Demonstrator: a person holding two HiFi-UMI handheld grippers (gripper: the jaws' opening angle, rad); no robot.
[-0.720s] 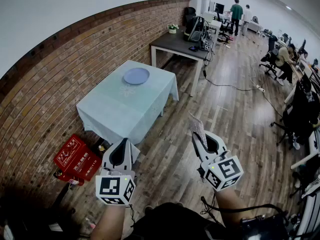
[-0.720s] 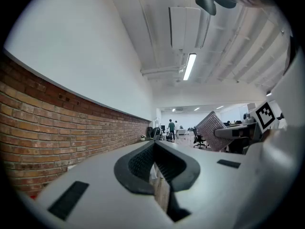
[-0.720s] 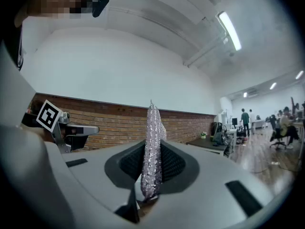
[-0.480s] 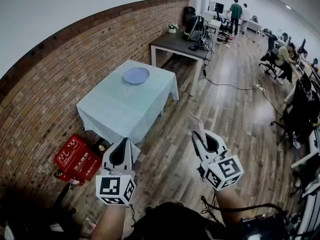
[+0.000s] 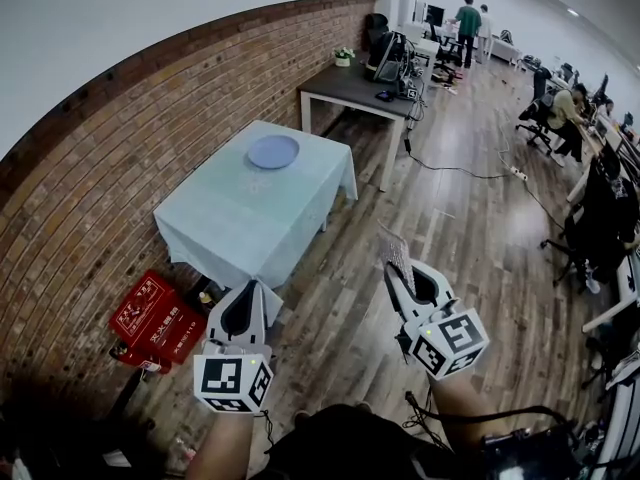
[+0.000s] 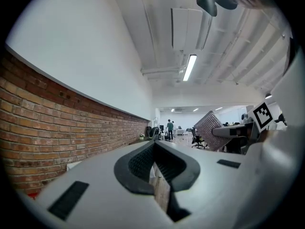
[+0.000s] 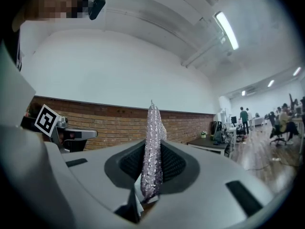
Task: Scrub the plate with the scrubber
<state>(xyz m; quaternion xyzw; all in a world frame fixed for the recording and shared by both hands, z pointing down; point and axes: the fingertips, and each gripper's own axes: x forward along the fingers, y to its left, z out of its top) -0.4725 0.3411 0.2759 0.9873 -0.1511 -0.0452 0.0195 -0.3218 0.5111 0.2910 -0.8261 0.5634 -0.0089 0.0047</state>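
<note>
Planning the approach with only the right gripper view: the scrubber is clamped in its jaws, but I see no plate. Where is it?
Observer: In the head view the blue plate lies on a cloth-covered table against the brick wall, well ahead across the wood floor.
Operator: Is the left gripper carrying anything?
Observer: No. Its own view shows its jaws together with nothing between them.
Operator: Anything on the floor near that table?
Observer: A red crate sits by the wall at the table's near left corner.
</note>
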